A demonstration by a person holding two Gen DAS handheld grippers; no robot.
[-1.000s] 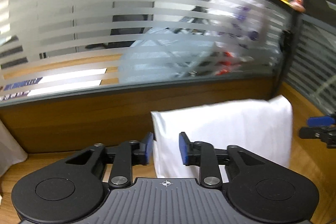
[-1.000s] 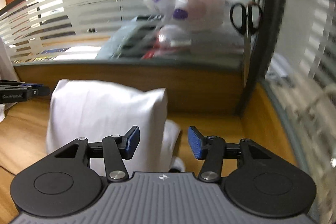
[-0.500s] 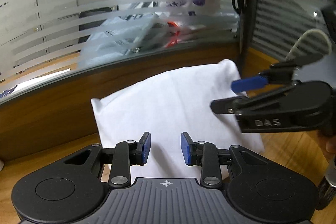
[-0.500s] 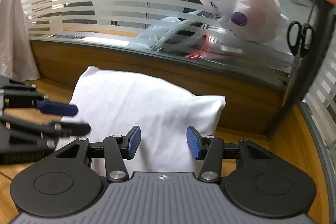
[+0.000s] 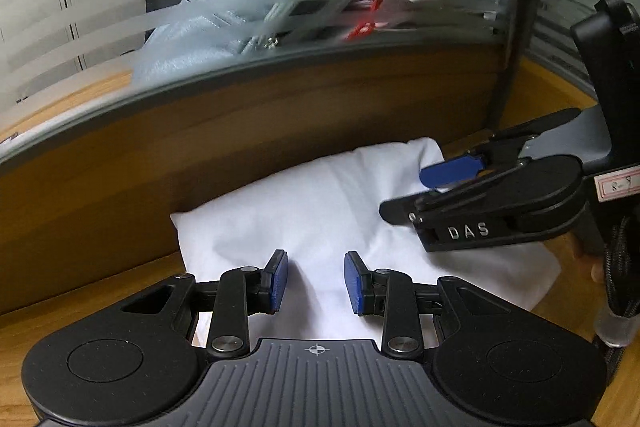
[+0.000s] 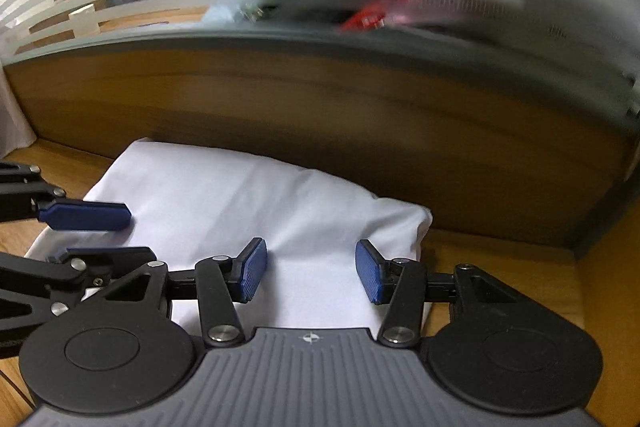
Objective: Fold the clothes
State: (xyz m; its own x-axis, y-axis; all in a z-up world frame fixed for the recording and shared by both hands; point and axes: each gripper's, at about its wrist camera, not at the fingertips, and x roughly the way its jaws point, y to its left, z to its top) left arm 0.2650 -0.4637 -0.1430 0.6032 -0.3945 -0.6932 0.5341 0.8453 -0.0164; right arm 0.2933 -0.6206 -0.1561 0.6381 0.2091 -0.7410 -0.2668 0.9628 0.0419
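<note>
White raised letters reading "DAS" stood on the black side of the right gripper [image 5: 448, 187] where it entered the left wrist view from the right edge; a small label [image 5: 618, 185] on its handle carried handwriting too small to read. The cloth [image 5: 320, 219] was a plain white folded piece, smooth with a few soft creases and puffed at its far edge, lying on the wooden tabletop [image 5: 100, 291] against the low wooden wall of a partition [image 5: 240, 131], in the lower centre of both views. Above that wall ran striped frosted glass [image 5: 160, 7], with blurred things behind it.

The left gripper [image 5: 316, 281] hung over the cloth's near part with its blue pads [image 5: 278, 281] a modest gap apart and nothing clamped between them. In the right wrist view the right gripper [image 6: 312, 277] showed pads set wider apart over the cloth's right half, empty too, while the left gripper [image 6: 86, 231] reached in from the left edge above the cloth's left side.
</note>
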